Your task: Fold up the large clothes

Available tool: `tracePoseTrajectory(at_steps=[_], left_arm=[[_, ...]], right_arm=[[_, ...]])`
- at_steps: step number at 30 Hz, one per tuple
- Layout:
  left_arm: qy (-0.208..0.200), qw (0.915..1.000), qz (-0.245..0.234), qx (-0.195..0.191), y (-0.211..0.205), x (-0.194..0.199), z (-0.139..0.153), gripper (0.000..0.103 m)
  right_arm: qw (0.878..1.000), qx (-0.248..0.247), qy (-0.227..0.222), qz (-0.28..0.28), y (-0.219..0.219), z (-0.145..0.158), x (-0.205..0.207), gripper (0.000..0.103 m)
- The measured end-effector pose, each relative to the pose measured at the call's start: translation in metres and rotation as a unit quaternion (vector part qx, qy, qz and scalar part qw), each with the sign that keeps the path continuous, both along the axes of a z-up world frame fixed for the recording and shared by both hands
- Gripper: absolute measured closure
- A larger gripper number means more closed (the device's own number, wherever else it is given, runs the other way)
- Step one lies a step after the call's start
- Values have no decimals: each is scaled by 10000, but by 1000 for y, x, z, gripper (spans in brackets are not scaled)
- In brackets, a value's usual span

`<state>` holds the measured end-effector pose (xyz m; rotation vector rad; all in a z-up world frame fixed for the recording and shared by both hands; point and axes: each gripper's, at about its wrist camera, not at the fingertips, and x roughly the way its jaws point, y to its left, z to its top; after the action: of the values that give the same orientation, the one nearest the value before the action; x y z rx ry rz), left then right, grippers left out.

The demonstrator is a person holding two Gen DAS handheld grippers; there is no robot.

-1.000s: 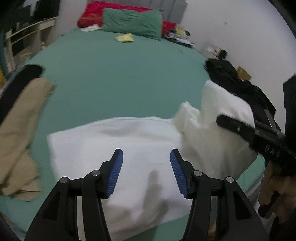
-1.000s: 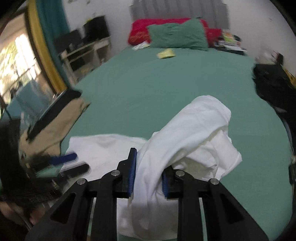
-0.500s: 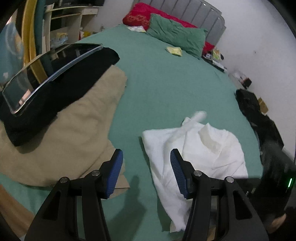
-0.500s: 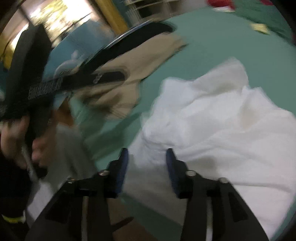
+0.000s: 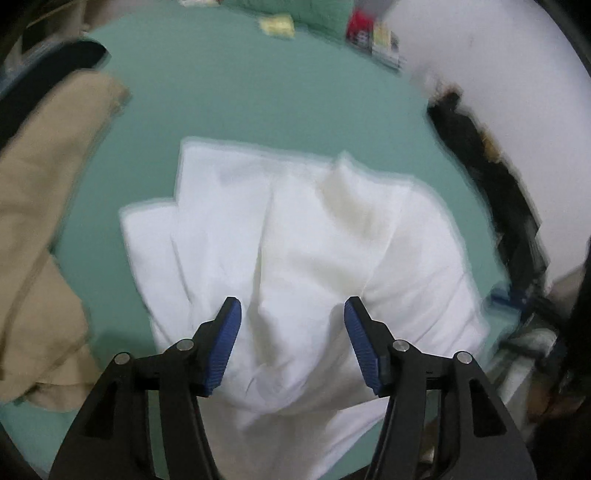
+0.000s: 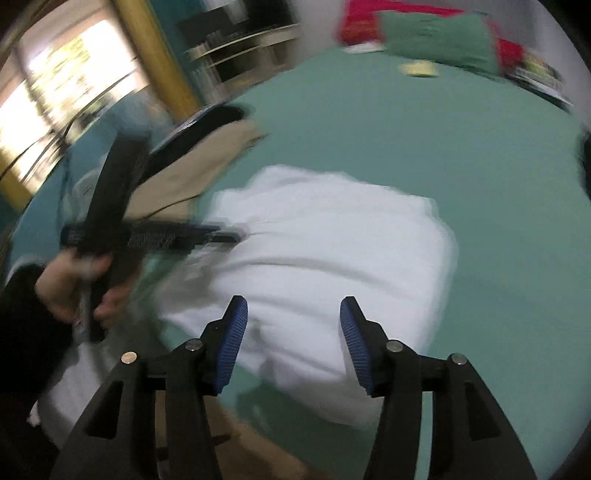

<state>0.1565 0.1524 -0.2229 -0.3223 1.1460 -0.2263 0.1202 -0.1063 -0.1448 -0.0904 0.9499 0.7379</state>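
While both cameras are blurring with motion, one white garment [image 5: 295,236] is lying in a loosely folded heap near the foot edge of a green-sheeted bed [image 5: 258,103], its near end spilling over that edge. Seen from the left wrist, its long axis is running from the lower right up toward the upper left, with soft creases fanning away from the camera; from the right wrist it is stretching across the frame [image 6: 332,240]. The left gripper [image 5: 291,343] is hovering over the near part of the garment with its two blue pads parted and nothing pressed between them. The right gripper [image 6: 290,339] is likewise standing open above the cloth, its jaws having just been widening, with no fabric caught between them. One tan garment [image 5: 40,229] is lying at the left side of the bed, partly under a dark cloth [image 5: 51,62], and another dark pile [image 5: 491,177] is sitting along the right edge by the white wall. A person's hand [image 6: 74,291] is holding the left tool in the right wrist view. One green pillow [image 6: 436,40] and a red one [image 6: 365,18] are resting at the head of the bed. Any writing is too blurred to read.
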Motion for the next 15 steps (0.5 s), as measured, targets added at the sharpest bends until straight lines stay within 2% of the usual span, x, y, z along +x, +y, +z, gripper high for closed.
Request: tracePoseTrajectory(at_steps=[1, 2, 3, 6, 9, 11, 15], left_arm=[[0, 9999, -44, 106, -4, 0, -3, 56], [-69, 9996, -66, 249, -6, -2, -2, 85], [-123, 9993, -90, 339, -6, -4, 0, 99], [-490, 9971, 223, 530, 3, -20, 24, 101], [-797, 9925, 619, 694, 16, -46, 53, 101], [-721, 9922, 760, 679, 22, -59, 58, 101], [-339, 9926, 871, 771, 26, -76, 42, 101]], right_arm=[[9997, -45, 6, -231, -14, -4, 6, 49], [9989, -85, 18, -471, -27, -10, 11, 49], [9977, -59, 34, -669, -37, -14, 16, 49], [9939, 163, 180, -1079, -59, -28, 26, 49], [9926, 259, 404, -1116, -50, -39, 35, 49], [9926, 449, 605, -953, -47, -46, 41, 49], [9909, 690, 854, -778, -31, -60, 50, 48]])
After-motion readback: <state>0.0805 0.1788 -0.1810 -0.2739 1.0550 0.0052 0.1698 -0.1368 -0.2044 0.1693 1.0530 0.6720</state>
